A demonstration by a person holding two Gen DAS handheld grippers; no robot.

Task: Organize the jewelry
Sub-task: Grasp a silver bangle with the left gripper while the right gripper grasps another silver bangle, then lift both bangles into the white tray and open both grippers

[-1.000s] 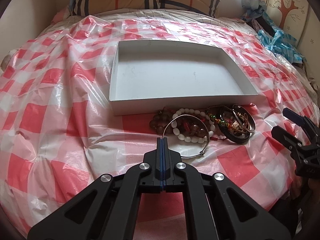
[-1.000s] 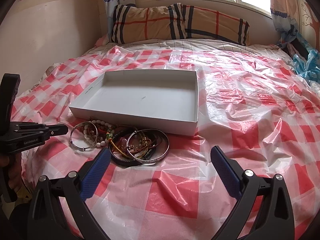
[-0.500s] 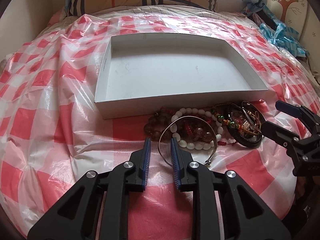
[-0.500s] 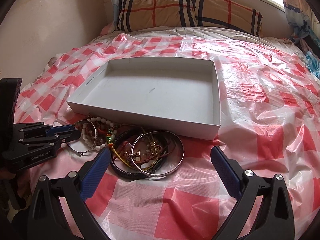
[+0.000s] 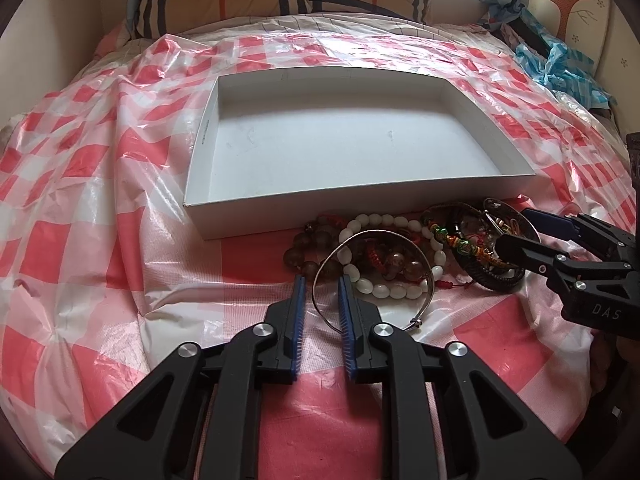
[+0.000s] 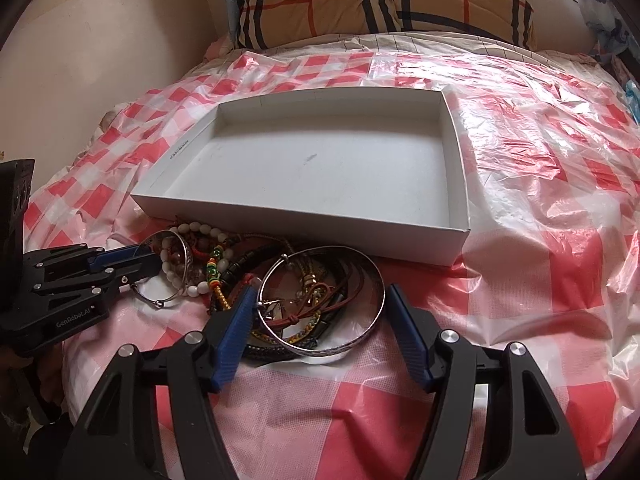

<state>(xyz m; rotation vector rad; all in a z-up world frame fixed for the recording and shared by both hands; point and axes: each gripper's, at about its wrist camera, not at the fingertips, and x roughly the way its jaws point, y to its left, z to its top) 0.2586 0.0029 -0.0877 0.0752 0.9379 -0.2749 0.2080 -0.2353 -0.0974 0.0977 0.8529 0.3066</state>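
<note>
Two grippers: both at the bracelet pile (image 6: pixel 240 280) on the bed, just before the white tray (image 5: pixel 512 186)
Left gripper (image 5: pixel 322 312): closing, silver bangle (image 5: pixel 372 236) wire between unclamped pads
Right gripper (image 6: pixel 320 320): closing around wide bangle (image 6: pixel 360 336) (pads not touching)

The right gripper (image 6: pixel 320 320) has been closing around a silver bangle (image 6: pixel 322 300), its fingers (image 6: pixel 236 328) beside it, near the white box (image 6: pixel 456 184).
</note>
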